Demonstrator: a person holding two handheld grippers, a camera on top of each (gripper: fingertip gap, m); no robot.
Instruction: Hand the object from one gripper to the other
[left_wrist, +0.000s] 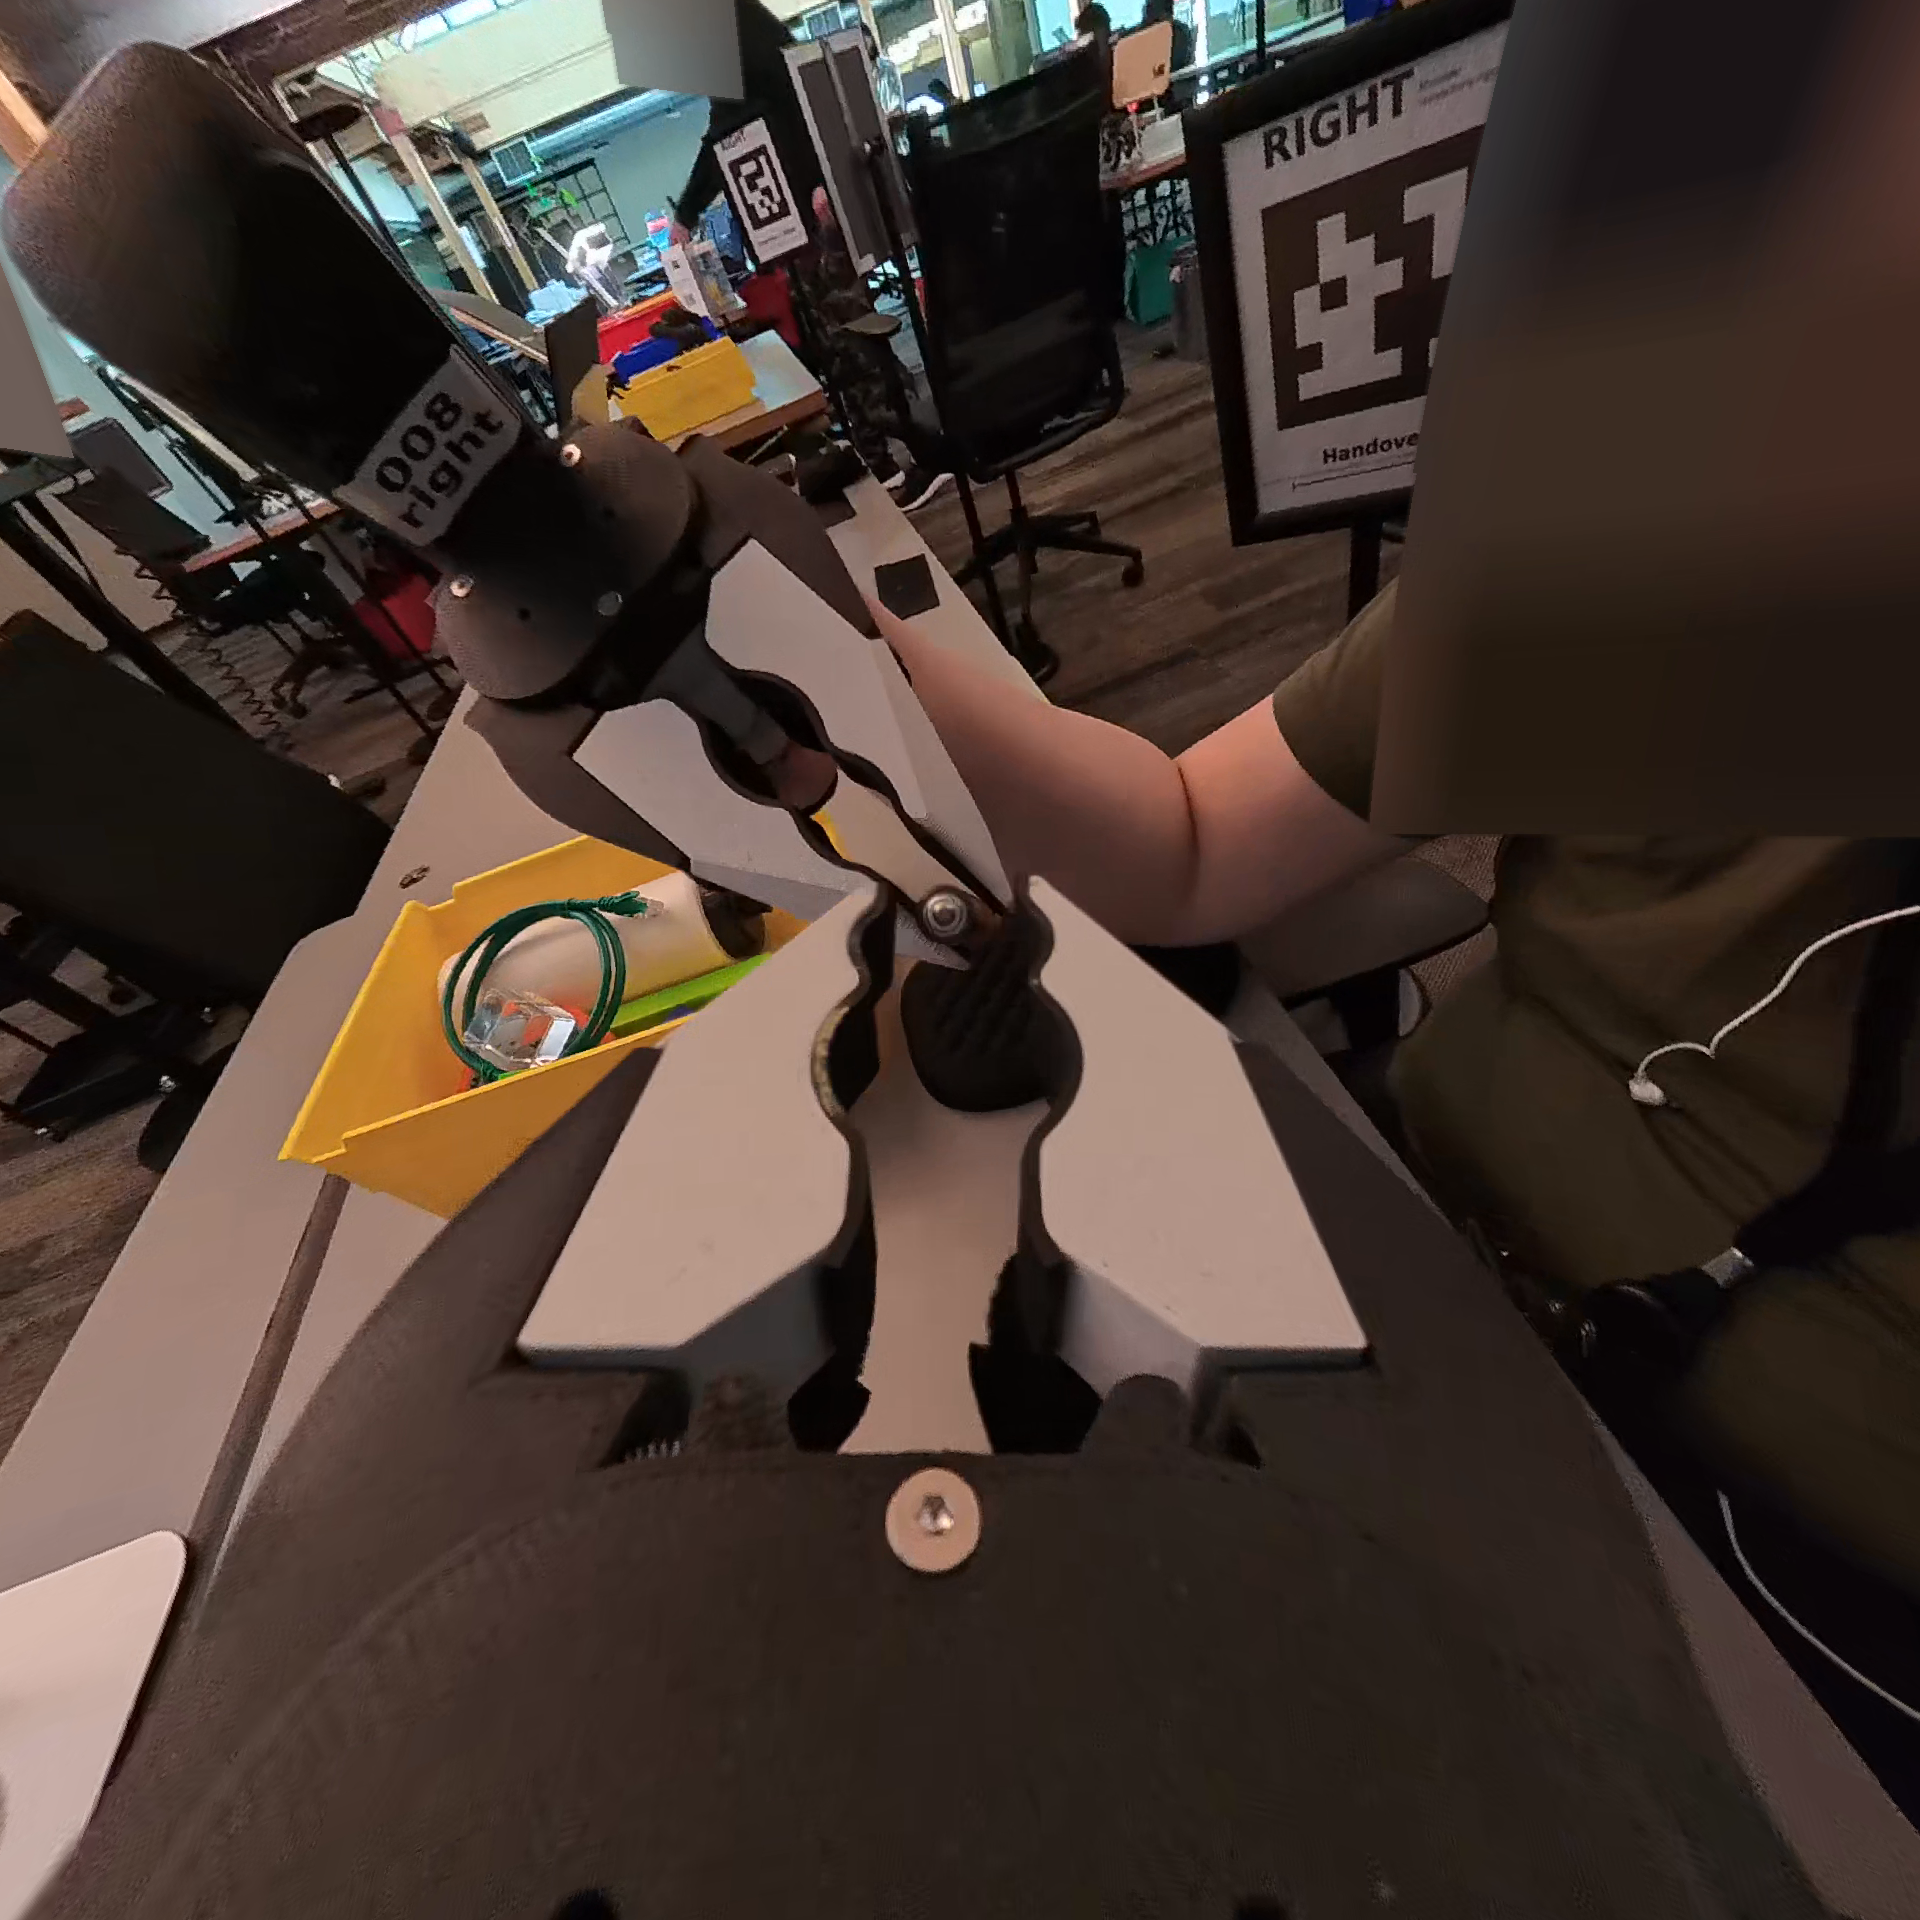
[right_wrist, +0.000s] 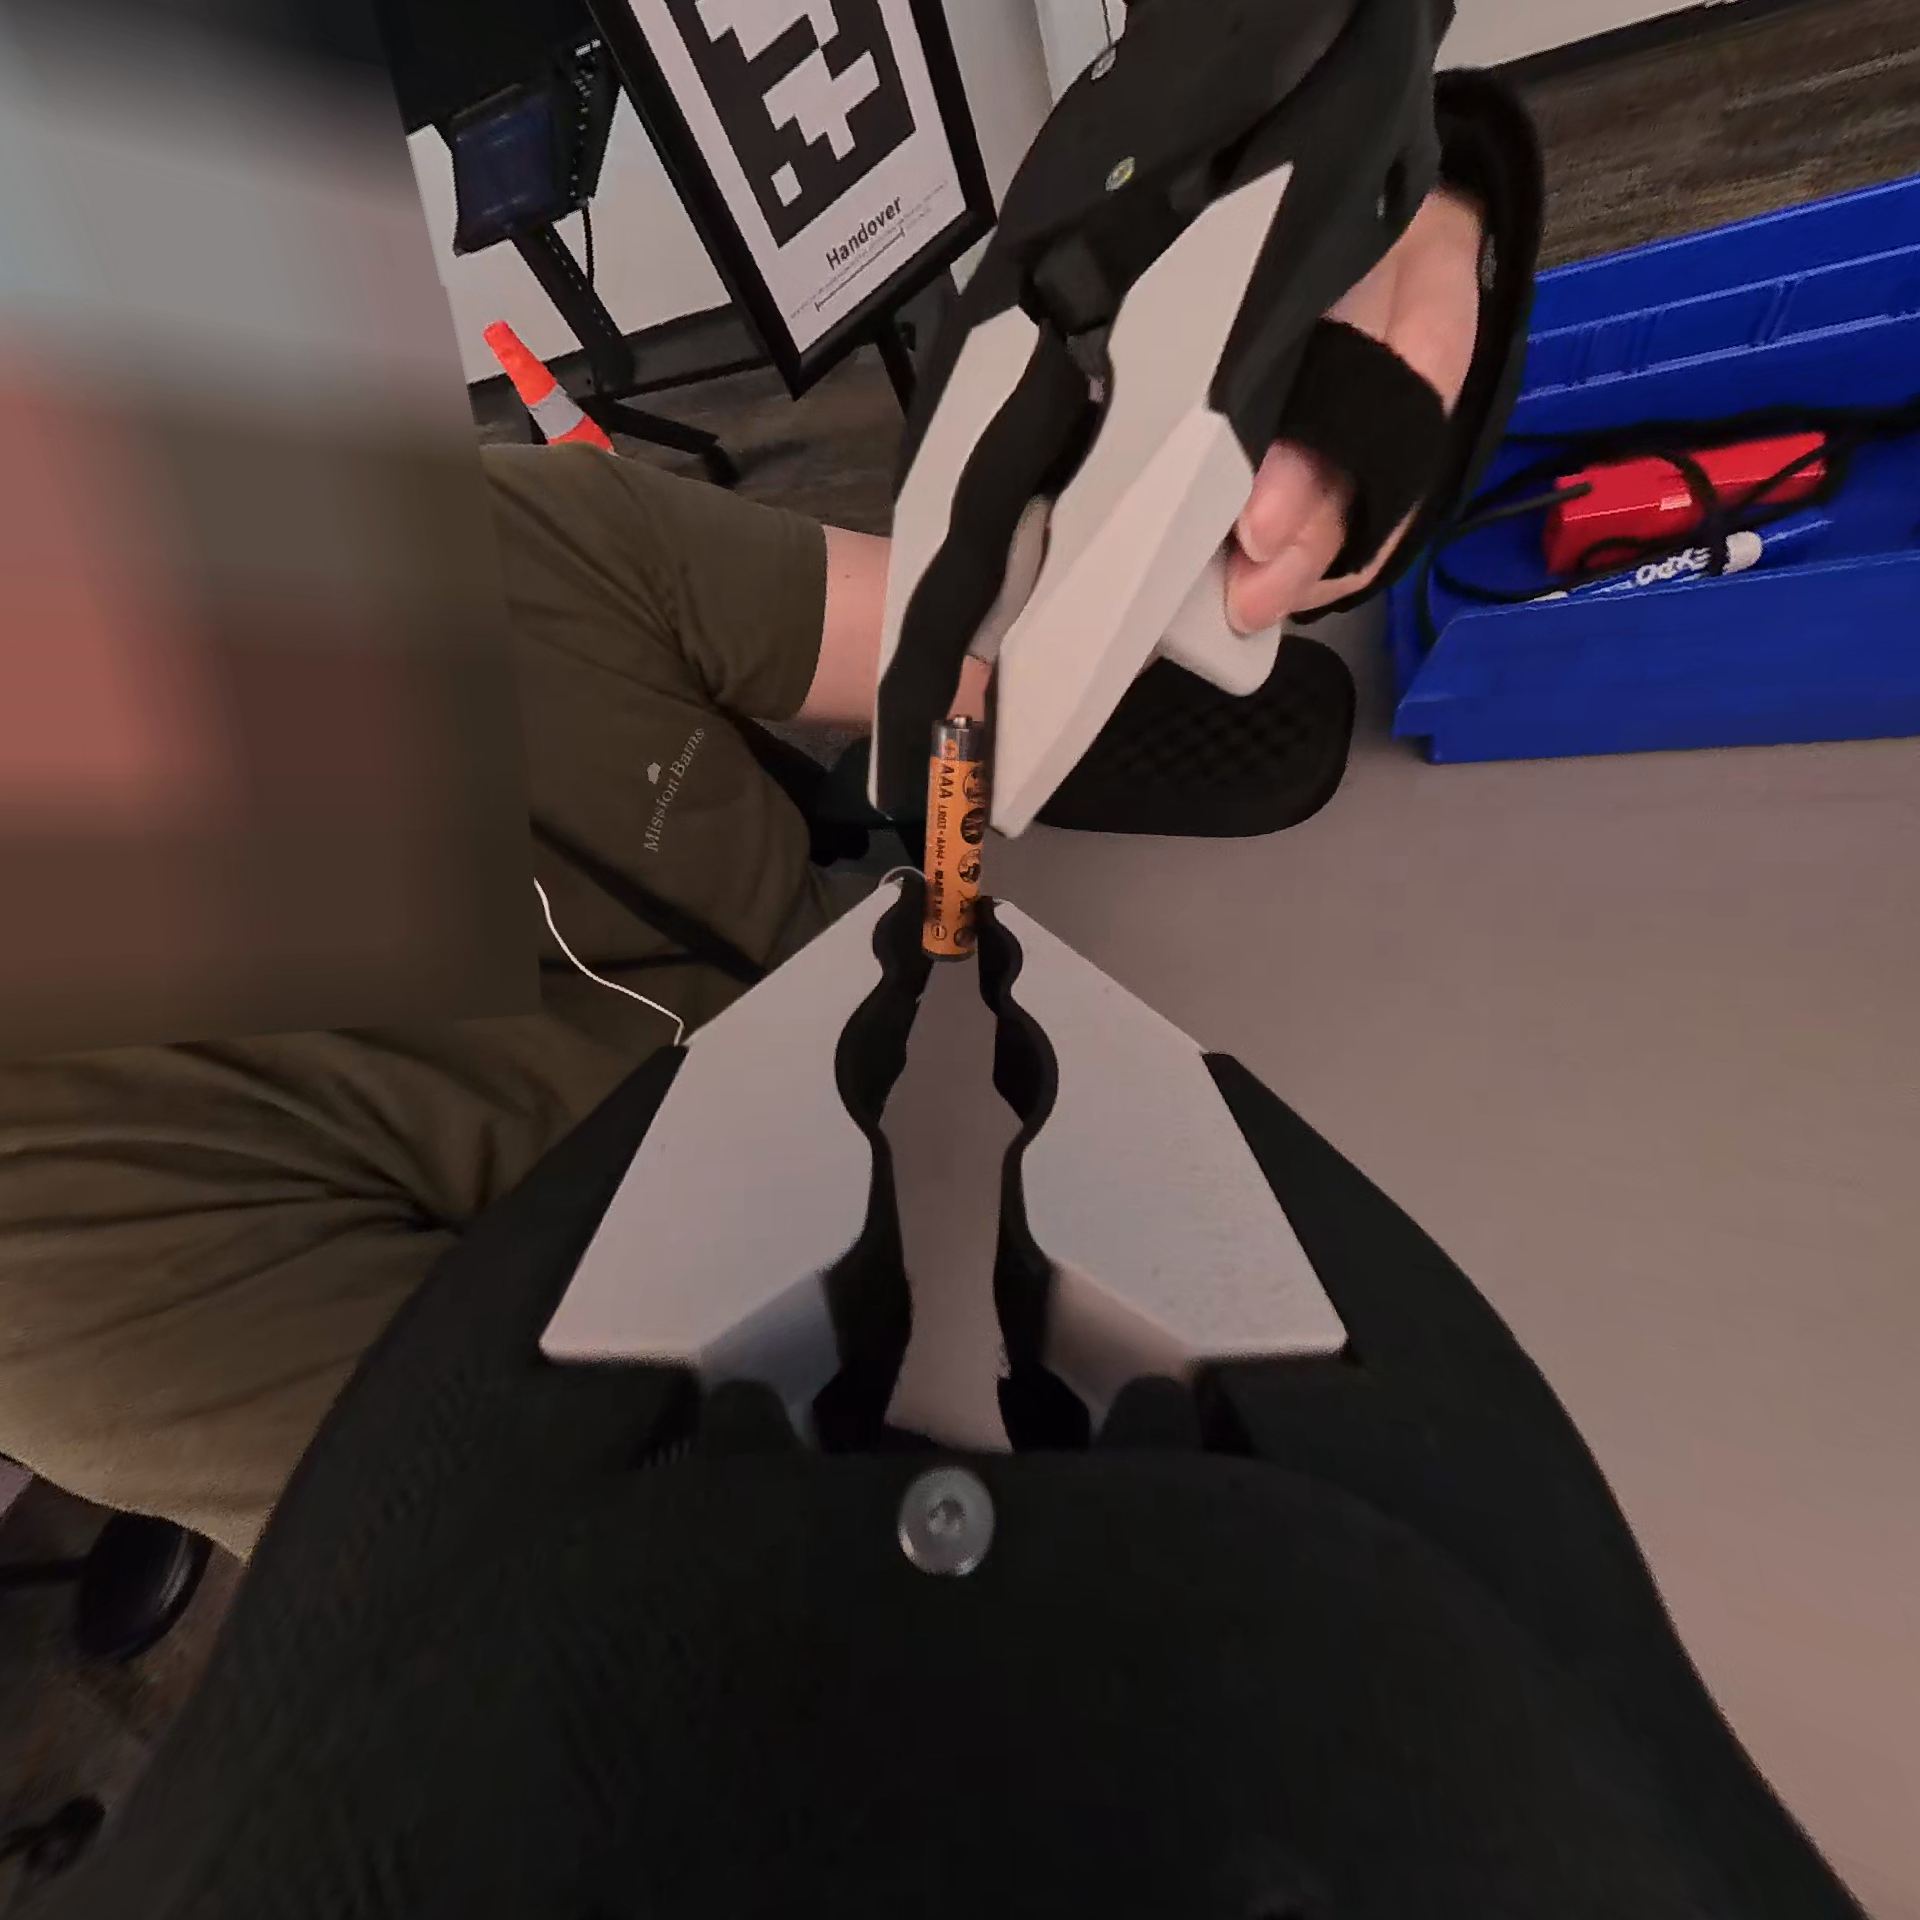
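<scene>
An orange AAA battery (right_wrist: 954, 842) stands upright between the two grippers, above the grey table (right_wrist: 1455, 1039). My right gripper (right_wrist: 951, 920) is shut on its lower end. My left gripper (right_wrist: 948, 821) comes down from above, with its fingers on either side of the battery's upper half. In the left wrist view I see the battery end-on as a small metal disc (left_wrist: 943, 914), pinched in the right gripper's tips (left_wrist: 961, 920). My left gripper (left_wrist: 956, 906) has a clear gap to the battery on both sides, so it is open.
A yellow bin (left_wrist: 384, 1101) holding a green cable and a white roll sits on the table to the left. A blue bin (right_wrist: 1662, 665) with a red item and a marker is at the right. A seated person in an olive shirt (right_wrist: 623, 727) and a black armrest (right_wrist: 1195, 748) are close by. My two grippers' fingertips are within a few centimetres of each other.
</scene>
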